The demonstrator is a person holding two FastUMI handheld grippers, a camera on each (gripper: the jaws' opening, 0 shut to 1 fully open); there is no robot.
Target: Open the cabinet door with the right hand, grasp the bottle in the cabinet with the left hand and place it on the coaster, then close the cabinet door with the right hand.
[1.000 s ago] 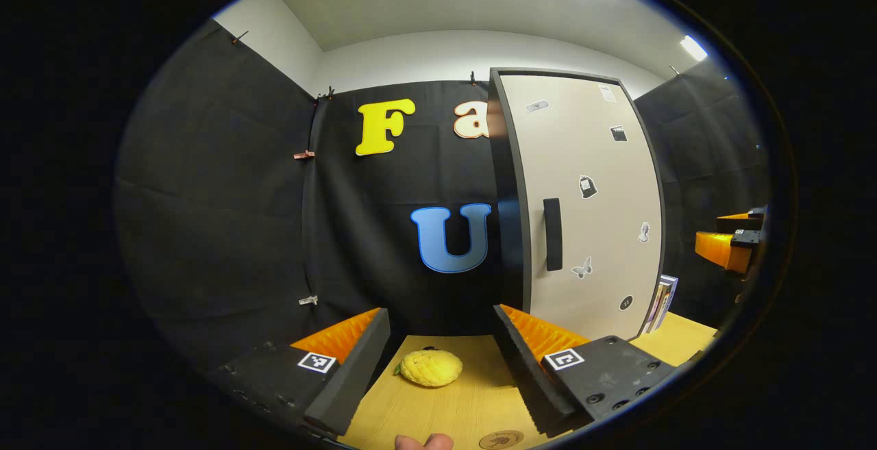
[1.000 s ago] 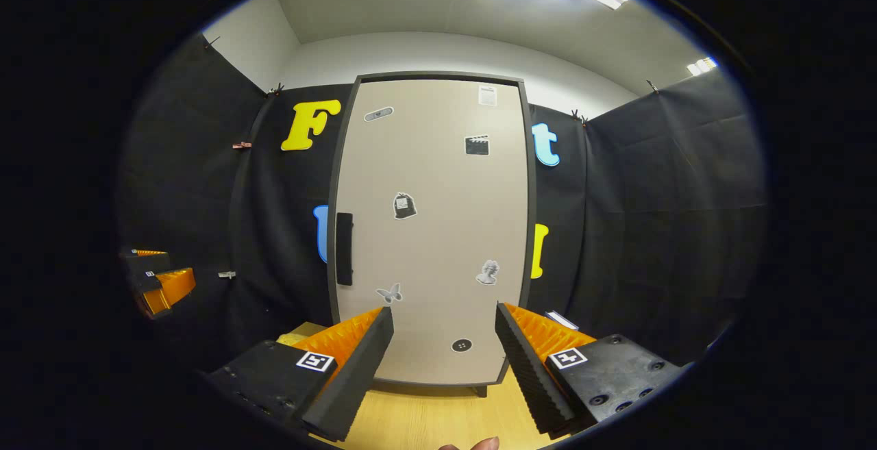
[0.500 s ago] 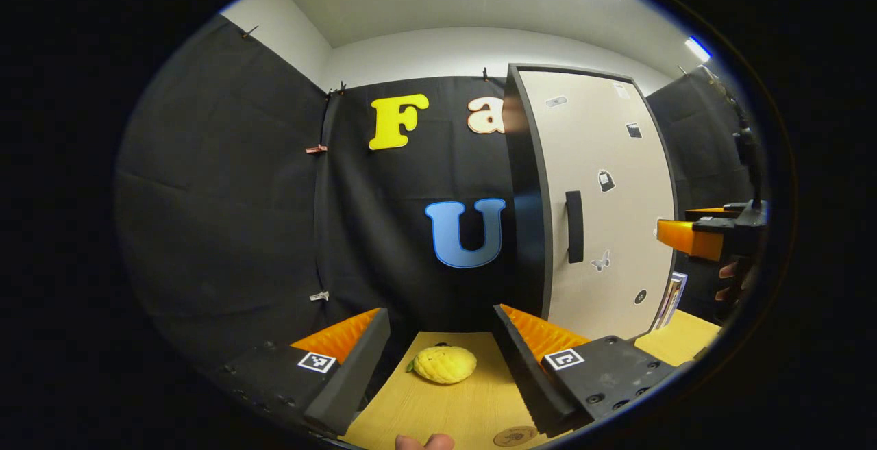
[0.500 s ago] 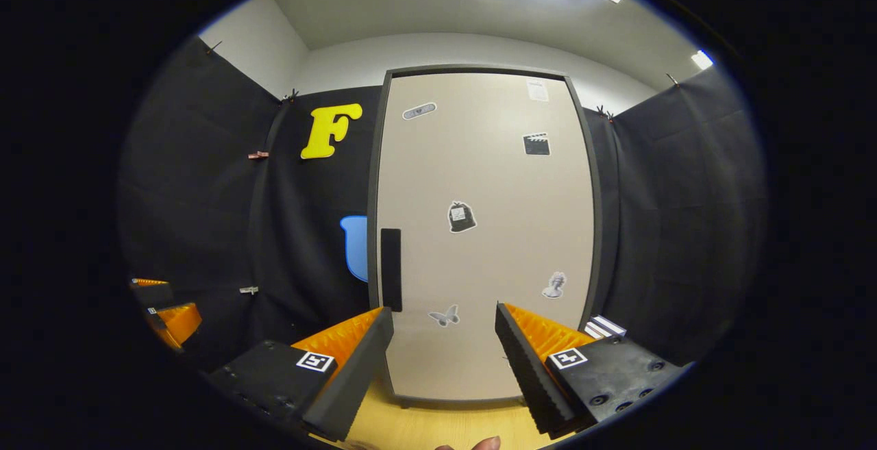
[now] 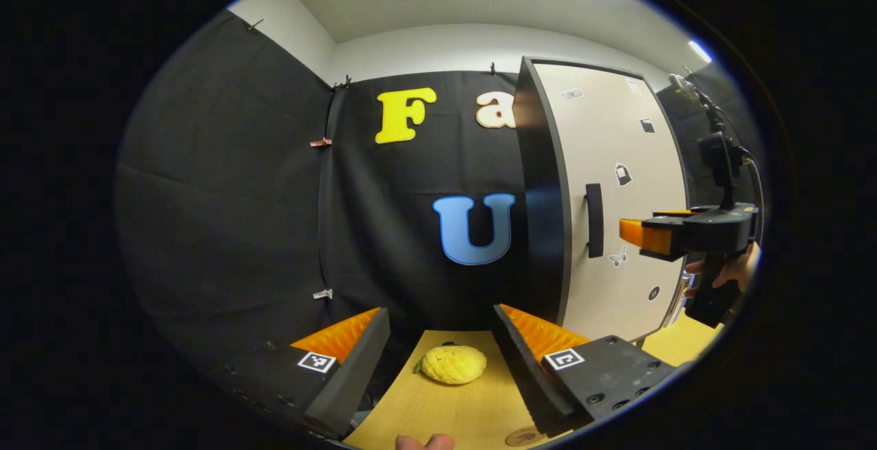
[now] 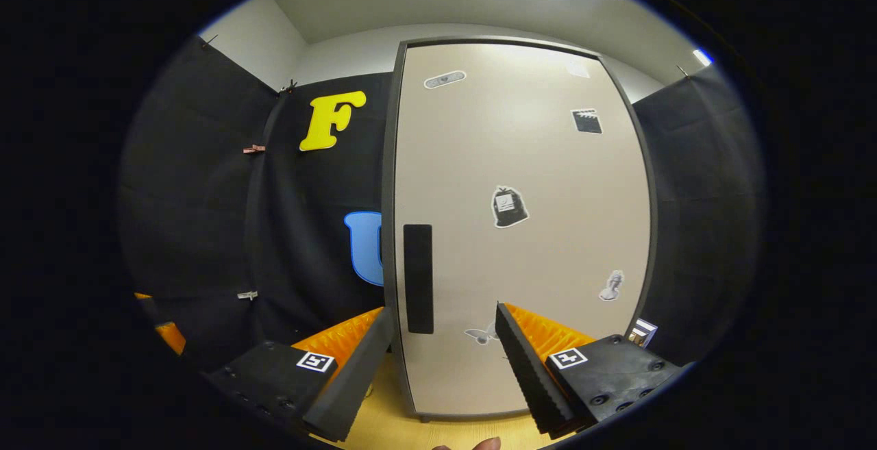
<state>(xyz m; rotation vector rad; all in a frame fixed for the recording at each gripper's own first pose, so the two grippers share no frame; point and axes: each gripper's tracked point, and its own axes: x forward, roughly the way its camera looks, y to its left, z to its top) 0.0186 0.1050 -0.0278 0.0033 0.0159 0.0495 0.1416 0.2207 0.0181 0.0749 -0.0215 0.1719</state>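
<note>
We see a smooth matt door (image 6: pixel 521 231) with a matt handle (image 6: pixel 418 279), a wood-grain table (image 5: pixel 452 409), a bumpy-skinned yellow fruit (image 5: pixel 453 365), and ridged gripper fingers (image 6: pixel 531 361).

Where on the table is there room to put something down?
Bare wood lies in front of the yellow fruit, between it and the coaster at the near edge. Another bare strip lies in front of the cabinet. By the cabinet's right side it is crowded with books.
</note>
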